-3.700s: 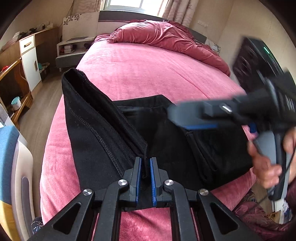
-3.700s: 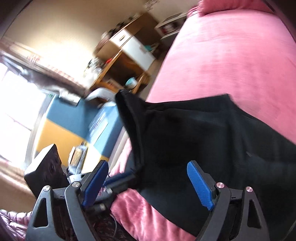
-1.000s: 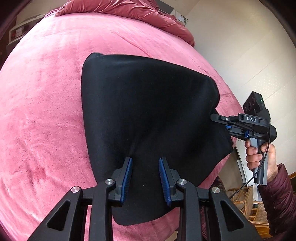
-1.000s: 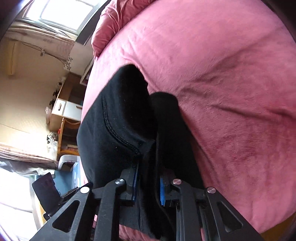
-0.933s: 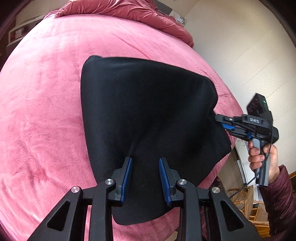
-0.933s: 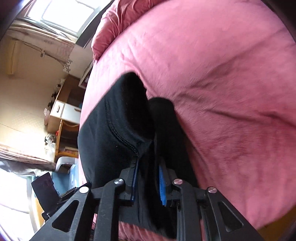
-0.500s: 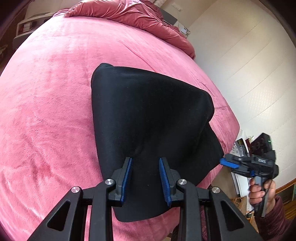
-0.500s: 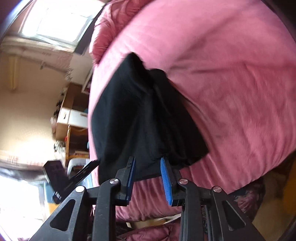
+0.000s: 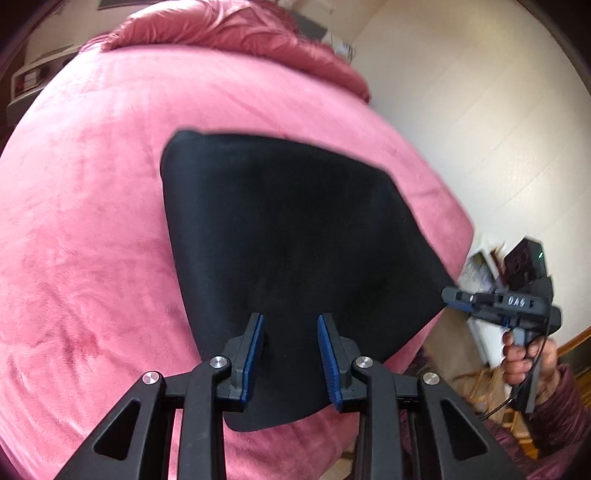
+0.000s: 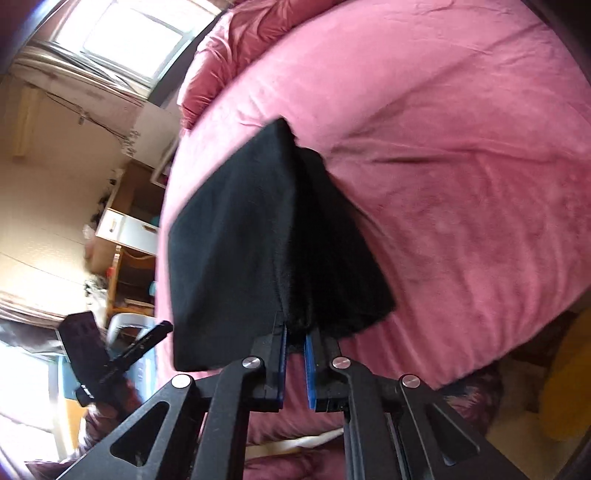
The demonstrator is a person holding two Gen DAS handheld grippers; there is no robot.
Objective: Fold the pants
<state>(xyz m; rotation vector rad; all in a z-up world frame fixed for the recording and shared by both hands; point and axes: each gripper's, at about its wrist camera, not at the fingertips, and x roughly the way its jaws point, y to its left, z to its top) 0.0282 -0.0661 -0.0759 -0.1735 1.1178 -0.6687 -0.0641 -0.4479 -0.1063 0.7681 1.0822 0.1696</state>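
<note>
The black pants [image 9: 288, 236] lie folded in a flat stack on the pink bed [image 9: 81, 229], near its front edge. My left gripper [image 9: 291, 325] is open and empty, its blue pads above the near edge of the stack. My right gripper [image 10: 294, 332] is nearly closed, its pads just off the right corner of the pants [image 10: 258, 240]; no cloth shows between them. The right gripper also shows in the left wrist view [image 9: 448, 295], clear of the bed's right side. The left gripper shows in the right wrist view [image 10: 166, 326].
A rumpled pink duvet [image 9: 236, 33] lies at the head of the bed. A white wall [image 9: 480, 110] runs along the right side. A wooden desk with white drawers [image 10: 125, 229] stands left of the bed. A window [image 10: 122, 37] is behind the headboard.
My right gripper has let go of the pants' right corner and drawn back off the bed's side. The corner has dropped flat. My left gripper stays open over the near edge.
</note>
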